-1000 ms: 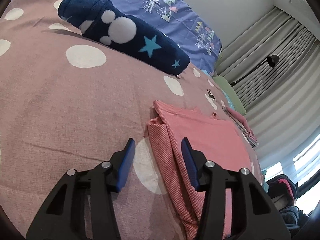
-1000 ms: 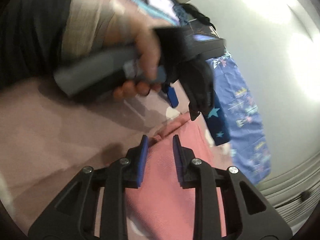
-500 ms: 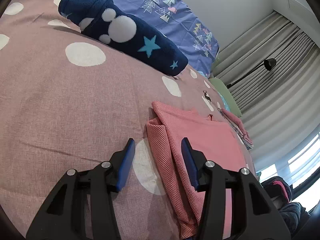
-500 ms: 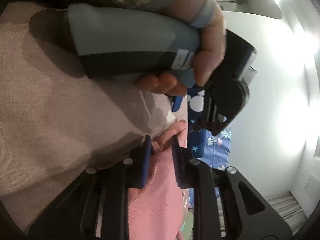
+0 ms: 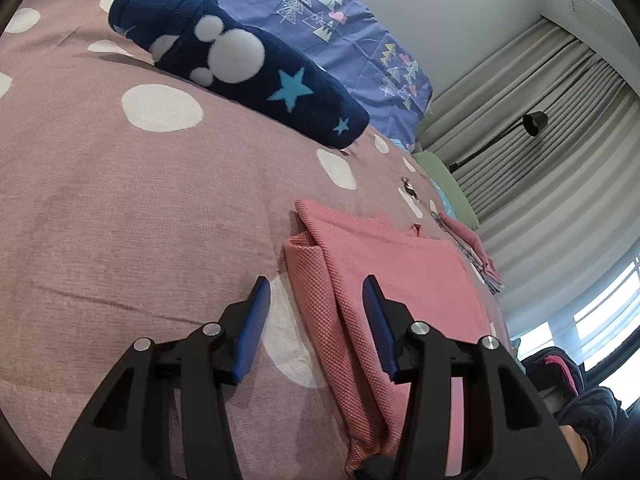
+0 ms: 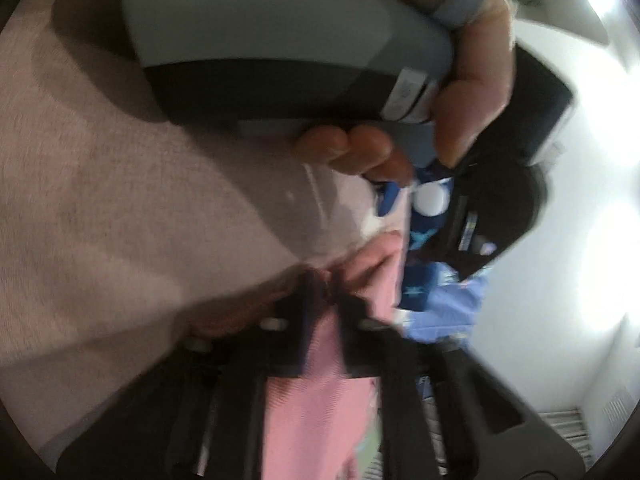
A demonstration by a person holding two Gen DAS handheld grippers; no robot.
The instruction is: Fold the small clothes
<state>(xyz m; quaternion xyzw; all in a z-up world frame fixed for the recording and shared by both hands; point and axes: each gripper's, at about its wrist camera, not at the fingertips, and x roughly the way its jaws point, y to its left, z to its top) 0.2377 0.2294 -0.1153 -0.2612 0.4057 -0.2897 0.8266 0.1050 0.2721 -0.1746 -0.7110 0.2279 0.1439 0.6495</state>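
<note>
A pink folded garment (image 5: 384, 276) lies on the dusty-pink spotted bedspread (image 5: 120, 220). My left gripper (image 5: 316, 304) is open, its fingers on either side of the garment's near folded edge, just above it. In the blurred right wrist view, my right gripper (image 6: 332, 296) has its fingers close together with the pink garment (image 6: 316, 412) between them. The hand holding the left gripper's grey handle (image 6: 280, 52) fills the top of that view.
A navy fleece roll with stars and white dots (image 5: 240, 68) lies at the back of the bed, before a blue patterned pillow (image 5: 320, 12). A small stack of folded clothes (image 5: 472, 248) sits far right. Grey curtains and a black lamp (image 5: 534, 122) stand behind.
The right gripper has moved in under the left hand and its jaws have narrowed on the pink garment's edge. The left gripper has stayed open over the garment's fold, barely shifting.
</note>
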